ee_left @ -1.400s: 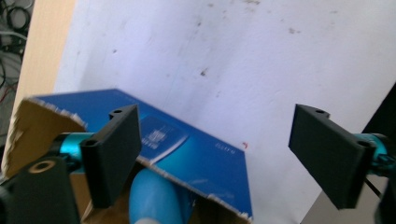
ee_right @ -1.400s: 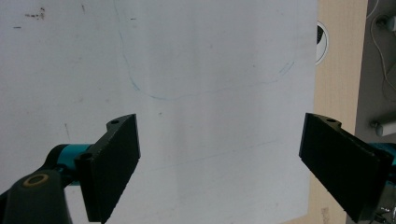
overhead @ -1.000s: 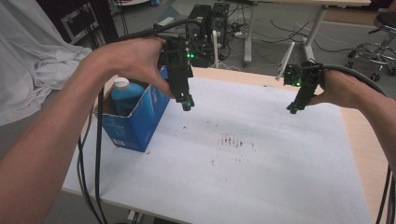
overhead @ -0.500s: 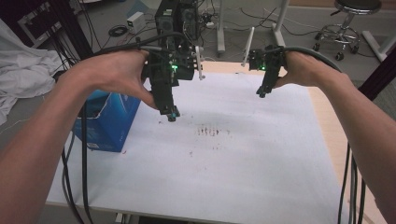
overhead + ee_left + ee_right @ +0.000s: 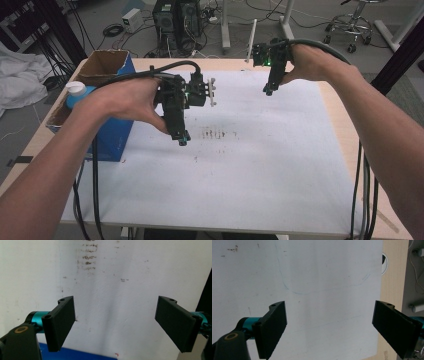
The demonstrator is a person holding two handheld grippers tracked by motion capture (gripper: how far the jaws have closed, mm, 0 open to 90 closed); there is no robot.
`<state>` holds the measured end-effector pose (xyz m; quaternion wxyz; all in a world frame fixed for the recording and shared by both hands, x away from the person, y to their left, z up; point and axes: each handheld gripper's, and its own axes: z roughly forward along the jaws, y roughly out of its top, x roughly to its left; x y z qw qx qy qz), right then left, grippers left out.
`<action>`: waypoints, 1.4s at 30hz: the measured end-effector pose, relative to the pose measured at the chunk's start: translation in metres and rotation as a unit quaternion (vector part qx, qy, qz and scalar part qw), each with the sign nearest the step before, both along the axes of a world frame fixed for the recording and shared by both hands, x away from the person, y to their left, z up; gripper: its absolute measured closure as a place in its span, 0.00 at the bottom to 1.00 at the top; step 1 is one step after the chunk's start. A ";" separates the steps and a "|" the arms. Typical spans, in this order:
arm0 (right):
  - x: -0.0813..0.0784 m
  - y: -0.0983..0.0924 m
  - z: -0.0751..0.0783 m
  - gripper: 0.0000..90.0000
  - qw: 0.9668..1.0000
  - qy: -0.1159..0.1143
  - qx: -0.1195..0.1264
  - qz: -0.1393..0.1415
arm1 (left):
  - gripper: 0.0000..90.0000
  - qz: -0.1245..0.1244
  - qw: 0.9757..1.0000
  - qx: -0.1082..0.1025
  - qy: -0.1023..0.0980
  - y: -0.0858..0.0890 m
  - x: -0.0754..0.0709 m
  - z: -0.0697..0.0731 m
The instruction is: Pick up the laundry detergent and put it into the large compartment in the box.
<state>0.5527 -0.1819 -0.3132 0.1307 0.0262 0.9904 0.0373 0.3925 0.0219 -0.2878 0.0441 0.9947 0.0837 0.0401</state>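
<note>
Left gripper [image 5: 183,140], jaws spread and empty, hangs over the white desk sheet [image 5: 260,165]; the blue bottle with white cap [image 5: 77,93] stands in the blue cardboard box [image 5: 112,137] to its left (nearer arm). Right gripper [image 5: 268,90] spread, well apart.

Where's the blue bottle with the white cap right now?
In the high view the blue bottle stands in the open blue box at the table's left edge, just left of the left gripper.

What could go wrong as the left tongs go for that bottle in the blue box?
The blue box overhangs the table's left edge, so a push from the left tongs might tip it off. Their cable hangs beside the box and may snag it. The bottle sits deep in the box, leaving the open jaws little room.
</note>
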 end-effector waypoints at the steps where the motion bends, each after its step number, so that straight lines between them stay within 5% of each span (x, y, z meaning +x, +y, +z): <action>1: 0.000 0.000 0.000 0.13 1.000 -0.001 0.000 0.000 | 0.19 -0.001 1.000 0.000 0.001 -0.001 0.000 -0.002; 14: -0.002 -0.010 -0.001 0.13 1.000 0.001 0.003 -0.011 | 0.19 -0.008 1.000 0.003 0.007 -0.006 0.002 -0.020; 42: -0.003 -0.010 -0.003 0.13 1.000 0.004 0.002 -0.011 | 0.19 -0.012 1.000 0.006 0.022 -0.005 0.001 -0.026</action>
